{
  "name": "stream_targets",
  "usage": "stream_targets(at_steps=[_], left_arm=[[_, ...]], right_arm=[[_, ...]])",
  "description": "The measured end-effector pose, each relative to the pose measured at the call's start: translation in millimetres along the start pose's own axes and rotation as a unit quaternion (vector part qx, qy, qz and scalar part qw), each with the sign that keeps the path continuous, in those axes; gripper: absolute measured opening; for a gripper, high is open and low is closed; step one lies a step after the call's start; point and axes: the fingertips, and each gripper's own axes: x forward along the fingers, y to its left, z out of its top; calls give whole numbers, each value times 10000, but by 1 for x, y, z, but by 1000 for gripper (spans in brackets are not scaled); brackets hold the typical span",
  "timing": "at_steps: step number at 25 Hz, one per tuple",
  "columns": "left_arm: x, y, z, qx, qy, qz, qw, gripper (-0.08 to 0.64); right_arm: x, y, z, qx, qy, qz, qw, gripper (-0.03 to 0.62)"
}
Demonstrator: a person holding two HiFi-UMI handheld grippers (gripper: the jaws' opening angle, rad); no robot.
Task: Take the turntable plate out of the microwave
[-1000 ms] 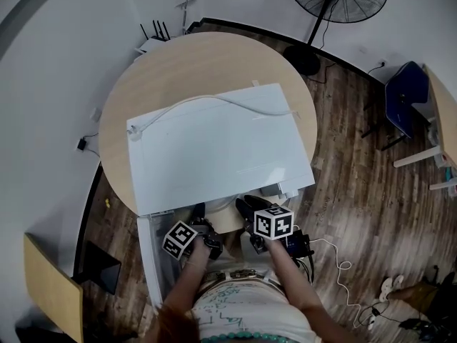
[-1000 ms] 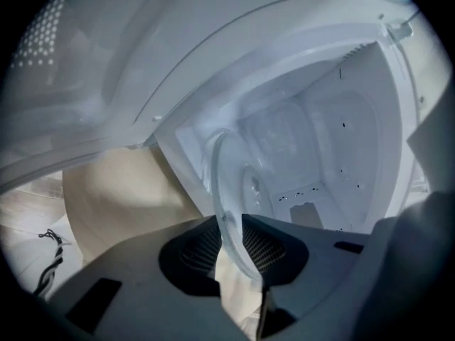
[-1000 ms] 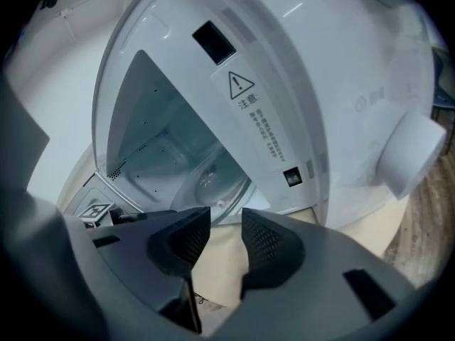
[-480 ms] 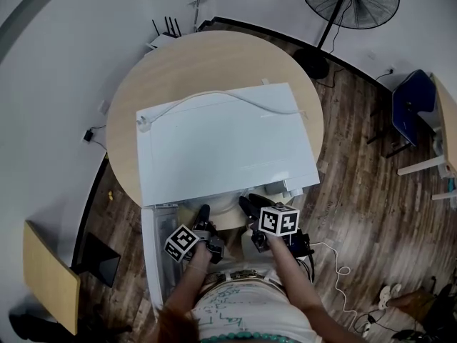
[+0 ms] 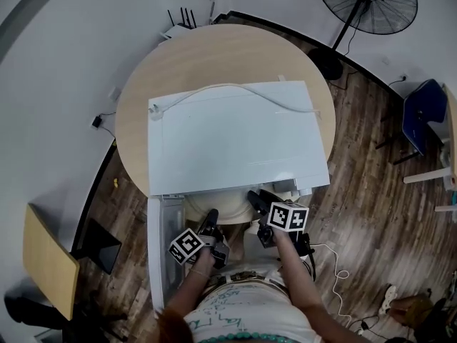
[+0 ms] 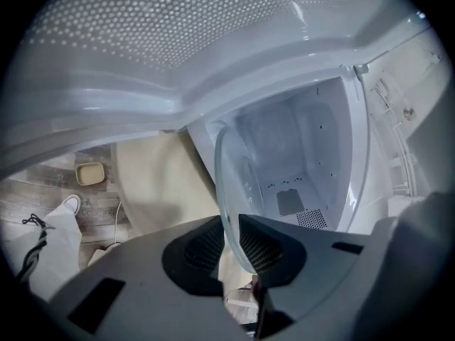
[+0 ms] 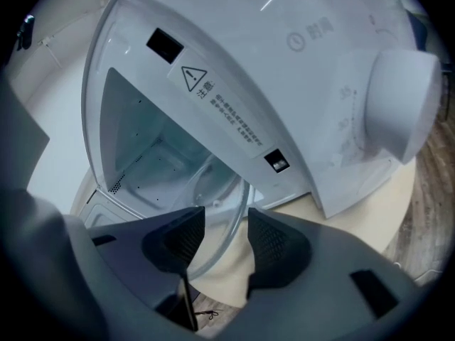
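At the microwave's open mouth the turntable plate sits partway out, its rim clamped in the left gripper's narrow jaws, while the right gripper's jaws have just been opening, loose around that rim, so the pull-out seems under way and next calls for a steady, level draw clear.

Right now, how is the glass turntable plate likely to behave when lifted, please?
The turntable plate looks like clear glass: probably stiff but breakable. Its glossy rim seems slippery. Being round, it might roll on edge.
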Motion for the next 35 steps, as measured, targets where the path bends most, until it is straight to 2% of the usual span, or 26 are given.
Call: stream_targets(at_steps=[8,11,14,16,18,21,22,23,27,31,35], left_arm=[[-9,7,-11,-96,110,10,9999,71],[-10,8,-14,-125,146,8,9998,71],[-10,9,-16,-175,190,-17,9997,71],[-10,10,-16,-179,202,-28,9996,71],[-8,9,-17,10,228,5,9997,77],[-4,10,-11,750,239,242,9966,108],[-2,11,-6,974,162,348,9945,177],[-2,12,2,1131,33,436,9926,210],[4,6,38,1520,-499,546,9856,235],[11,4,63,1707,-808,661,9798,244],[20,3,77,1616,-1053,715,9786,244]], right_arm=[[11,-5,7,20,38,-6,10000,181],[12,-4,9,26,62,2,10000,164],[14,-7,9,185,146,-43,9997,163],[14,-10,9,383,177,-75,9991,106],[13,-12,10,474,160,-123,9987,100],[14,-12,10,452,157,-230,9986,103],[15,-12,9,447,161,-243,9986,101],[15,-12,9,442,165,-247,9986,101],[15,-12,10,431,167,-248,9986,103],[14,-12,10,426,152,-264,9986,104],[12,-14,11,440,131,-274,9986,103]])
